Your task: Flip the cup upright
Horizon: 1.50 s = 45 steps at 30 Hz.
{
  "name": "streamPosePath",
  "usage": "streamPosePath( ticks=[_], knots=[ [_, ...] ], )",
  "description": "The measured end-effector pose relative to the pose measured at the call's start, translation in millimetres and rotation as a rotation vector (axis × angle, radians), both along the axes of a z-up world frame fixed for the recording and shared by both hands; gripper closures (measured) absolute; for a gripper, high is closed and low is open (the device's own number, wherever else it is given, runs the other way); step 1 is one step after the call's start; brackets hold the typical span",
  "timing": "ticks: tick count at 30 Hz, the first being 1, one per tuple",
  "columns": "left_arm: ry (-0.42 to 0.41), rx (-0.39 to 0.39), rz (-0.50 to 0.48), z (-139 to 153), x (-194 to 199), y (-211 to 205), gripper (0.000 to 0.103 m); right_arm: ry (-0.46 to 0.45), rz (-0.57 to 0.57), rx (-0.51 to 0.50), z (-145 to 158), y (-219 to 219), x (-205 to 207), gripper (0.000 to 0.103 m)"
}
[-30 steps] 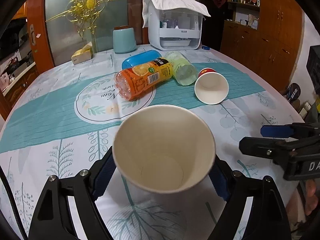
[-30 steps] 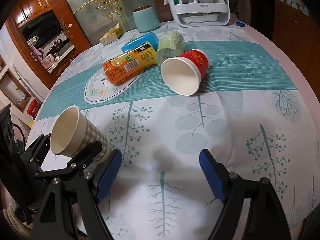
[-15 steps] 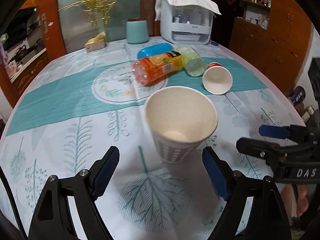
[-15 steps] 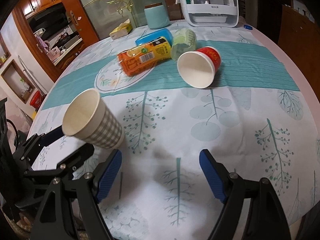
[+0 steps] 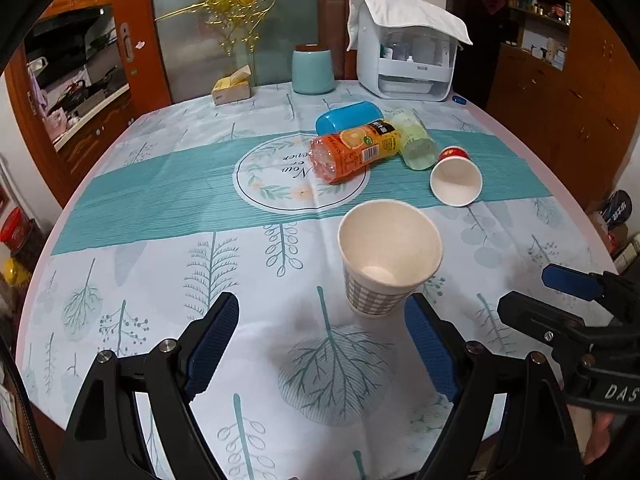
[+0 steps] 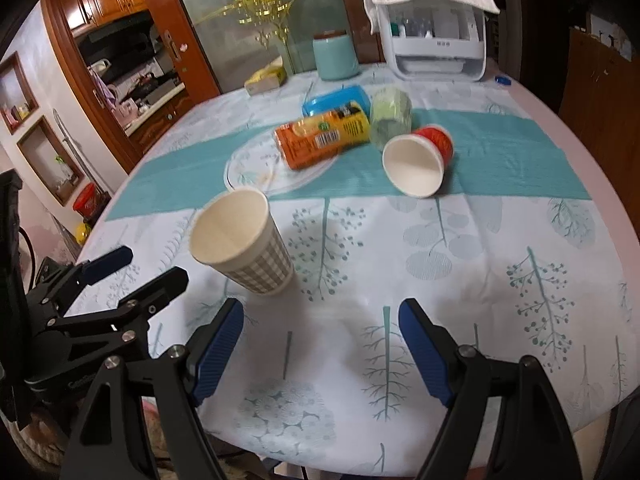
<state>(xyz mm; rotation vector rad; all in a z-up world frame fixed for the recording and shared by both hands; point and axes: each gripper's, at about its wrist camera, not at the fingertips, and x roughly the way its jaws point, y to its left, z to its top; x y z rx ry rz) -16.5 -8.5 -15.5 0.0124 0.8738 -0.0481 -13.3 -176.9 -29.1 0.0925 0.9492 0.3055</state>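
Leaf-printed cloth [image 5: 160, 280] is carrying a checked paper cup [image 5: 386, 258] standing upright, while left gripper [image 5: 322, 344] and right gripper [image 6: 320, 344] are hovering released, gaping wide.

checked cup [image 5: 376, 298]: grey-white check, cream inside
tipped cup [image 5: 456, 178]: red, white inside
bottle [image 5: 356, 152]: orange label
tablecloth [image 5: 160, 272]: white, teal band, leaf print
finger pads [image 5: 212, 344]: blue
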Motion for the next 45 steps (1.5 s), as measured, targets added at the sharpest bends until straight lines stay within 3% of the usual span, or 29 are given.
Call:
streamPosePath(
  ticks=[7,16,45],
  knots=[
    [0.013,-0.012,0.031,21,-6,-6,0.019,-0.057,-0.025,0.005,27,-1,-9,0.022],
    [0.004,0.003,0.083,36,-9,-5,0.018,-0.084,-0.036,-0.006,37,1,-12,0.022],
    [0.031,-0.029,0.110,37,6,3,0.018,-0.107,-0.026,-0.038,43,8,0,0.022]
  ],
)
